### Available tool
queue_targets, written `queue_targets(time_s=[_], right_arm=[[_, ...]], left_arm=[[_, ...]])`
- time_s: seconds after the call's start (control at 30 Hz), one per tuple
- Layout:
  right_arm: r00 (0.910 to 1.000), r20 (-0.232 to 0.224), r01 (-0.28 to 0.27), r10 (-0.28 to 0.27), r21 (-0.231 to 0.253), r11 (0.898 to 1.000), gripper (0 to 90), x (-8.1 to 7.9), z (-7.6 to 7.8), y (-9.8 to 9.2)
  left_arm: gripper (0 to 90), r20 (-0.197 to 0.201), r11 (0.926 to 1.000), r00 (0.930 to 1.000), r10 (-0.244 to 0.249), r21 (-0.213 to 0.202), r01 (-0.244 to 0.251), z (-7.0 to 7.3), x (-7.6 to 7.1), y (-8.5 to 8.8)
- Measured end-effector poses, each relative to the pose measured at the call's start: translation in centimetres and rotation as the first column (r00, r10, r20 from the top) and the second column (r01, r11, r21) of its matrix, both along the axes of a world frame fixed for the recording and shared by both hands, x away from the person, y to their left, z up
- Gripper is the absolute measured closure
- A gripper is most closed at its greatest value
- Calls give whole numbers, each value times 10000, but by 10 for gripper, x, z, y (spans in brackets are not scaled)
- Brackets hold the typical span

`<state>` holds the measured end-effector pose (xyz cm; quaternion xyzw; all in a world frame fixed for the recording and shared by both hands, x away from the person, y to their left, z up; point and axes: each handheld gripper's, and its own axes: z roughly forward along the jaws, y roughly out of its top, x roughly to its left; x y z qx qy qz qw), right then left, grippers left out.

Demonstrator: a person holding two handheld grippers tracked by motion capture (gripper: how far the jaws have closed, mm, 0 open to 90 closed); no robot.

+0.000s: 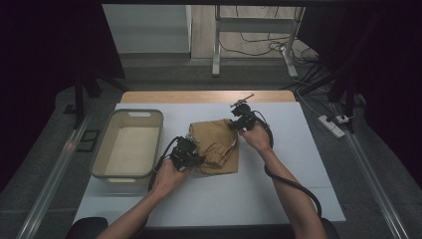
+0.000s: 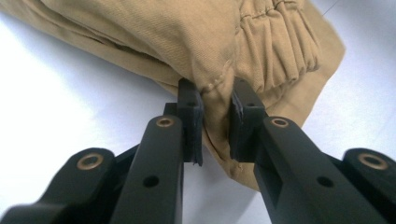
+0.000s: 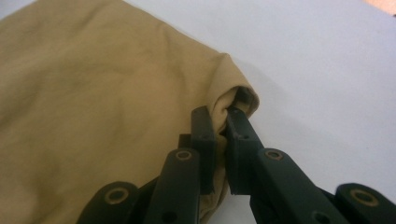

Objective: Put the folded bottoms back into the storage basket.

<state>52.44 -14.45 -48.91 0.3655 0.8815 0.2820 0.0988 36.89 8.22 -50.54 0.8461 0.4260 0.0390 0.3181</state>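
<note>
Pinching a folded tan garment (image 1: pixel 216 145) with both grippers on a white table (image 1: pixel 278 189).
Left gripper (image 2: pixel 215 122) is clamping its near edge; right gripper (image 3: pixel 221 135) is squeezing what seems a far corner, beside a beige bin (image 1: pixel 99 164).

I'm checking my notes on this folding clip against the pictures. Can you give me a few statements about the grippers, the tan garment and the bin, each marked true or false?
1. The left gripper is shut on the folded tan garment. True.
2. The right gripper hangs open above the table. False: its jaws pinch a corner of the garment.
3. The garment lies inside the beige bin. False: it lies on the white table, to the right of the bin.
4. The bin has nothing in it. True.
5. In the high view, the right gripper grips the garment's far corner, the left gripper its near left edge. True.
</note>
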Motion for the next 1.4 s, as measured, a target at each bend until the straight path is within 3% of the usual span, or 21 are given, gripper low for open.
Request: queue_targets(time_s=[0.27,0.47,0.83,1.03,1.4], right_arm=[[9990,370,-235,232,74,9997,836,-11,16,0],[9981,494,-367,354,256,9990,836,-16,25,-1],[9937,864,-748,712,380,9965,836,-27,44,4],[9900,1047,-999,945,476,9939,836,-31,53,4],[9849,1252,-1295,1193,773,9886,835,-40,65,14]], left_arm=[[767,466,9999,9988,-148,-70,152,16,-7,1],[767,465,9994,9986,-236,-261,248,27,-11,7],[767,803,9996,9966,-198,-191,214,40,-20,13],[767,1010,9995,9948,-127,-259,153,50,-24,24],[767,1024,9984,9947,19,-555,38,64,-31,48]])
